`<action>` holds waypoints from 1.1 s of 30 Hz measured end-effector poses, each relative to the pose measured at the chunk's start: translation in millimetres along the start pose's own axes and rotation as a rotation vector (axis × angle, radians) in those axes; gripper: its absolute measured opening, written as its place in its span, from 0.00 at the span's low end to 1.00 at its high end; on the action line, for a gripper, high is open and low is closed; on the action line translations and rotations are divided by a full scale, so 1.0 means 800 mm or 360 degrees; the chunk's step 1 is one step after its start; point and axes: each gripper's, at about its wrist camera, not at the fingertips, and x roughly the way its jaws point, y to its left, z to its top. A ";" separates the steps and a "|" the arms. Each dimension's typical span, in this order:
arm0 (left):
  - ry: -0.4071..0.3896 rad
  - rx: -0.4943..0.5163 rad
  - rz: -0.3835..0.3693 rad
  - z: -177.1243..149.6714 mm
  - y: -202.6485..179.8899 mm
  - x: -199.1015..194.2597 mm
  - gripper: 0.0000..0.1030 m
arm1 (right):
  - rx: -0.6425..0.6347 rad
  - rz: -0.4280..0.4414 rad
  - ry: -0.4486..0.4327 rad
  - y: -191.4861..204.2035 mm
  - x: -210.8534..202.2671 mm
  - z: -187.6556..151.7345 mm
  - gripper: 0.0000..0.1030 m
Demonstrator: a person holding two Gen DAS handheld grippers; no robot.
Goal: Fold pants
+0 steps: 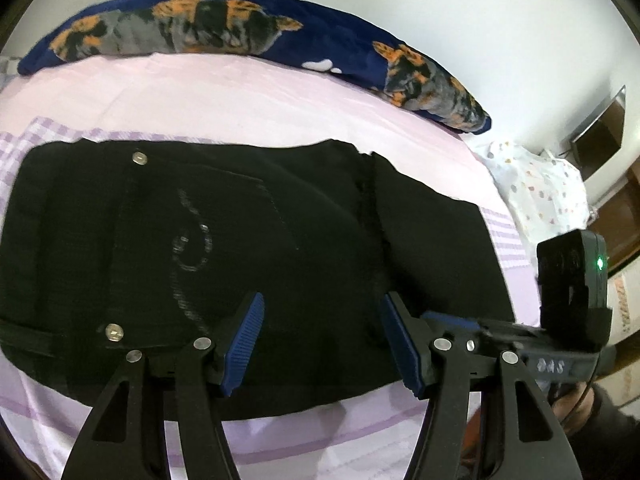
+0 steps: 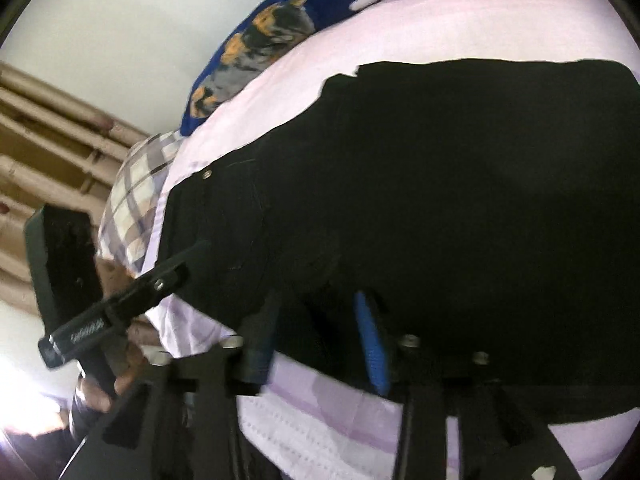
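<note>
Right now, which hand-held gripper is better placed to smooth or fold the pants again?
Probably left. The left hand-held gripper is open over the pants, centred; the right, also open, sits at their near edge.

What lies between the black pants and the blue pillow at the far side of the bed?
In the left wrist view, only bare pink bedsheet separates the black pants from the blue pillow.

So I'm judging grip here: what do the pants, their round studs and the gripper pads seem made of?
The pants look like black denim or heavy cotton, matte, with visible pocket stitching. The studs look like metal: silvery and shiny. The pads on the left hand-held gripper look like blue rubber or plastic, finely ribbed.
</note>
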 end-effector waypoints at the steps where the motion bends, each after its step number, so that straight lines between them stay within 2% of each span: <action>1: 0.0012 -0.0012 -0.0024 0.000 -0.001 0.001 0.60 | -0.0027 -0.0012 -0.0015 0.003 -0.006 -0.003 0.44; 4: 0.0074 -0.0075 -0.0142 0.003 -0.001 0.006 0.60 | -0.0047 -0.0059 -0.0120 0.004 -0.033 -0.008 0.50; 8: 0.0204 -0.0212 -0.0357 0.008 -0.002 0.026 0.60 | 0.0101 -0.0094 -0.0316 -0.021 -0.072 -0.006 0.53; 13: 0.0332 -0.0321 -0.0412 0.017 -0.005 0.058 0.60 | 0.0342 -0.0033 -0.0506 -0.059 -0.106 -0.007 0.54; 19: 0.0420 -0.0406 -0.0433 0.027 -0.004 0.089 0.60 | 0.0474 0.0006 -0.0556 -0.080 -0.112 -0.006 0.55; 25: 0.0428 -0.0430 -0.0497 0.039 -0.009 0.106 0.60 | 0.0497 0.0026 -0.0542 -0.082 -0.106 -0.007 0.55; 30: 0.0464 -0.0378 -0.0516 0.039 -0.020 0.112 0.59 | 0.0532 0.0033 -0.0537 -0.088 -0.103 -0.006 0.55; 32: 0.0511 -0.0373 -0.0533 0.032 -0.025 0.115 0.50 | 0.0545 0.0038 -0.0541 -0.091 -0.104 -0.007 0.55; 33: 0.0552 -0.0379 -0.0533 0.026 -0.025 0.118 0.36 | 0.0551 0.0039 -0.0541 -0.092 -0.104 -0.007 0.55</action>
